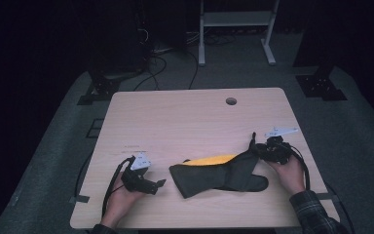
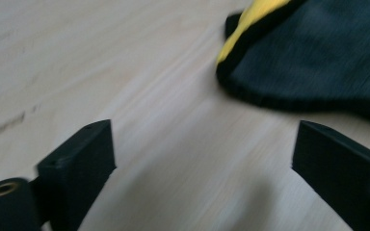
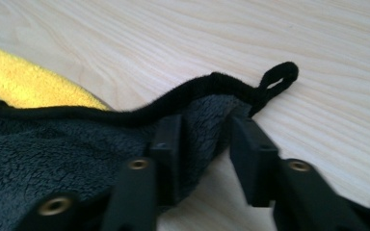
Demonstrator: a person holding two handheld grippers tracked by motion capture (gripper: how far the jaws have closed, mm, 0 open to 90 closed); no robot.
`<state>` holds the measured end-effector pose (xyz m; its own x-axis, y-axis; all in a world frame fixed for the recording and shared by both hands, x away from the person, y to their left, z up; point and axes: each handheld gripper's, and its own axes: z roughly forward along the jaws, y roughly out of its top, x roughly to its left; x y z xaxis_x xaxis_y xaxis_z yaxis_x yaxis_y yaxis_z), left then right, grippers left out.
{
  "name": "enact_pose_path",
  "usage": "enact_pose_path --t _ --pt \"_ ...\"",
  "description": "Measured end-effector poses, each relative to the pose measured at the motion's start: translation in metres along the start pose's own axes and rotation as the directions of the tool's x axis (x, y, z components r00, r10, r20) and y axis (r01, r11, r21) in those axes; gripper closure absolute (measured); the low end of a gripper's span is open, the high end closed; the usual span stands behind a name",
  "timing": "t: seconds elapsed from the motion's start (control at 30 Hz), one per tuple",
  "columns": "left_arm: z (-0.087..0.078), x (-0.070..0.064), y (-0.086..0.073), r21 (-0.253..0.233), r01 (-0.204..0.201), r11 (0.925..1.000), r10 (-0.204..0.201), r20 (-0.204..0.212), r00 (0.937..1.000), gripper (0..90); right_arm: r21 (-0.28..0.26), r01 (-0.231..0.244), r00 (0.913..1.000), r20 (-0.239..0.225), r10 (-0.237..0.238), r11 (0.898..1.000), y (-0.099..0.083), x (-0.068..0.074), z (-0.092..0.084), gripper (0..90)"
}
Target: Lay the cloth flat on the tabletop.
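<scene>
at the near middle of the wooden table we see a dark grey cloth with a yellow inner side lying crumpled. our right gripper sits at its corner beside the hanging loop, jaws parted with a fold of cloth between them, pads not clamping. our left gripper rests just left of the cloth, jaws wide apart over bare wood.

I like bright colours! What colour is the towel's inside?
Yellow; the towel is dark grey outside, best in the right gripper view.
</scene>
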<state>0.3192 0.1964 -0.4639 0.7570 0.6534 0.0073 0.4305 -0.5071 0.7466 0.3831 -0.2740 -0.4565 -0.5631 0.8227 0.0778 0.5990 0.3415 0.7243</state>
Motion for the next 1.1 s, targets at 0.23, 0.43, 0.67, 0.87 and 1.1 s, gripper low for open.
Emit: enact_pose_path --t 0.23,0.43,0.67,0.87,1.1 --pt "0.017 0.001 0.022 -0.024 -0.029 0.9993 0.03 0.047 0.9984 26.8 -0.055 0.0 1.0 0.009 0.001 0.998 -0.006 -0.004 -0.021 46.8" --pt "0.031 -0.001 0.027 0.005 -0.045 0.999 0.044 0.093 0.9947 48.8 -0.082 -0.026 0.9993 0.023 0.028 0.996 -0.009 -0.015 -0.027 46.5" --pt "0.034 0.0 0.026 0.048 -0.043 0.9979 0.039 0.085 0.9956 78.6 -0.131 -0.062 0.9974 0.03 0.066 0.99 -0.002 -0.027 -0.029 46.6" --pt "0.031 0.01 0.027 0.056 -0.02 0.9982 0.019 0.031 0.9994 85.1 -0.126 -0.084 0.996 0.019 0.087 0.988 0.008 -0.035 -0.011 46.5" --pt "0.031 0.025 0.029 0.051 -0.002 0.9987 0.004 -0.026 0.9997 84.2 -0.07 -0.041 0.9989 0.019 0.042 0.997 0.011 -0.025 0.017 44.3"
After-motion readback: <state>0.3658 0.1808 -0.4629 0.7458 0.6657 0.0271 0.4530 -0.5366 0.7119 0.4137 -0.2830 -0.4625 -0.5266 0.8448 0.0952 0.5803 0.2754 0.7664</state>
